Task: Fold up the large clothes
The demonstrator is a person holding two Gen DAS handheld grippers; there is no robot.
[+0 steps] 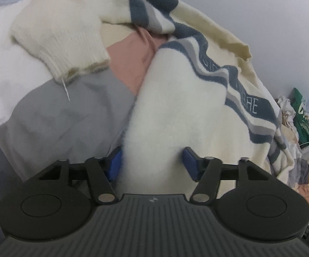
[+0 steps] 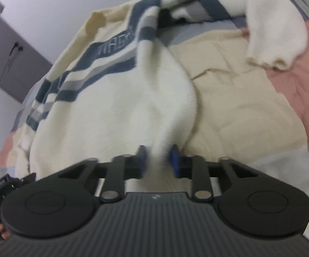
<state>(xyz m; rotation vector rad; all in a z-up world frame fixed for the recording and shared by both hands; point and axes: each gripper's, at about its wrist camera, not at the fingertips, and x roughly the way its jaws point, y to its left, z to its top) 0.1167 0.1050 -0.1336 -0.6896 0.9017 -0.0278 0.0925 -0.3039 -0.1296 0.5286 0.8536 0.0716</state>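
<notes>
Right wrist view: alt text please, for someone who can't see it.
The right gripper pinches a bunched fold of a cream sweater with navy and grey stripes, spread on a patchwork bedspread. One cream sleeve cuff lies at upper right.

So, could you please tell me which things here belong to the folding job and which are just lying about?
Belongs to the job:
cream striped sweater
left gripper
right gripper

Just lying about:
patchwork bedcover
pile of clothes
</notes>
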